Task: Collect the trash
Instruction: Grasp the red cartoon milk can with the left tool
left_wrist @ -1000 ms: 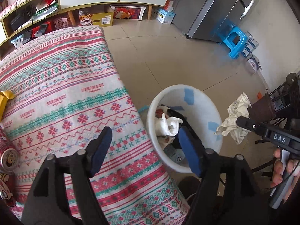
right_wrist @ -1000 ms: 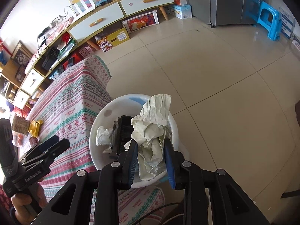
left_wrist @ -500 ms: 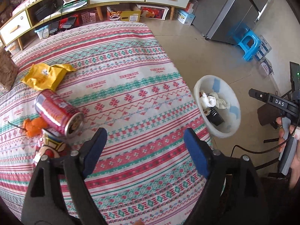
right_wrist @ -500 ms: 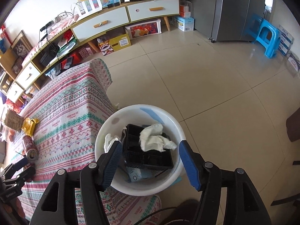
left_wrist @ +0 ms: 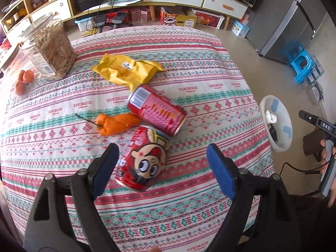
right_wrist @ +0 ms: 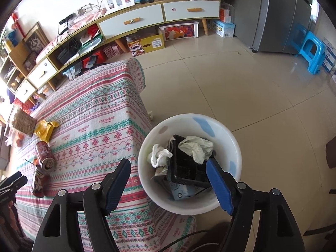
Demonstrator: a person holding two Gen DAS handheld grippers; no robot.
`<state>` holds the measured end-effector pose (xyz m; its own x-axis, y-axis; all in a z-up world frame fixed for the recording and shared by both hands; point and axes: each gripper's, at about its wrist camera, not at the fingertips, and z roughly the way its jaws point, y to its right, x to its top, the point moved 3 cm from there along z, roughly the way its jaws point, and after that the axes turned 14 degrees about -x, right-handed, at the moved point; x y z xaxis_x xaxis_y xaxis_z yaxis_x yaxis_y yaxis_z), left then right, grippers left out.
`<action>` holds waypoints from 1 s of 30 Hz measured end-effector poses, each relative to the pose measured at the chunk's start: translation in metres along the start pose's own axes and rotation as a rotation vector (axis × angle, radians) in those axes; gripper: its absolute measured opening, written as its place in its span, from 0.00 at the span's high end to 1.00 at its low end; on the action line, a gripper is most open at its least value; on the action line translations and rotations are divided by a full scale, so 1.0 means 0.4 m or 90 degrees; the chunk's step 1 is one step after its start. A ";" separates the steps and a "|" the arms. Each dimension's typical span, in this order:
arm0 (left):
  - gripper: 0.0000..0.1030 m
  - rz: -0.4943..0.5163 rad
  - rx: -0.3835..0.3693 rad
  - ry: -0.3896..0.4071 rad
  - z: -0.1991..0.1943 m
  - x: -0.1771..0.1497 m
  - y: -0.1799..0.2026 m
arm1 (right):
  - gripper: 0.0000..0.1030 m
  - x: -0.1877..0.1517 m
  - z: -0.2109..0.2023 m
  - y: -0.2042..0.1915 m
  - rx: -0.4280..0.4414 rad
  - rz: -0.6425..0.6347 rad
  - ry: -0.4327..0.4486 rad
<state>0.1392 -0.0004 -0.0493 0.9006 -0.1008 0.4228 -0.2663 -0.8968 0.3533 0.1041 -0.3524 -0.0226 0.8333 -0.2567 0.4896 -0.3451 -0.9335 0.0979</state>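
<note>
Left tool (left_wrist: 160,168): pads wide apart, empty, angled down over the bench (left_wrist: 210,79).
Cartoon can (left_wrist: 145,159): on its side between the left pads, close to the left one, untouched.
Red can (left_wrist: 157,112): just beyond, end touching the cartoon can; a nudge may roll it off.
Orange peel (left_wrist: 116,124): beside both cans, may drag along.
Yellow wrapper (left_wrist: 128,71): farther ahead, light, may slip.
Right tool (right_wrist: 168,180): jaws opening, nothing between, above the bin (right_wrist: 236,147).
Bin: on the floor by the bench edge, holding crumpled paper (right_wrist: 195,148) on a black tray (right_wrist: 187,168); a piled load may spill.
</note>
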 end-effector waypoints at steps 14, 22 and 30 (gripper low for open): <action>0.17 -0.036 -0.035 -0.064 0.092 -0.023 -0.096 | 0.23 -0.008 0.022 -0.198 0.023 -0.064 -0.023; 0.17 -0.043 -0.074 -0.107 0.160 -0.033 -0.084 | 0.23 -0.022 0.034 -0.256 0.032 -0.086 -0.041; 0.29 -0.066 -0.099 -0.093 0.163 -0.032 -0.110 | 0.23 -0.037 0.037 -0.279 0.026 -0.106 -0.046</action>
<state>0.1620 0.0121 -0.1247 0.9629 -0.0831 0.2566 -0.2097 -0.8292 0.5181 0.1366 -0.2479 -0.0537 0.9071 -0.1140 0.4053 -0.1830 -0.9737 0.1356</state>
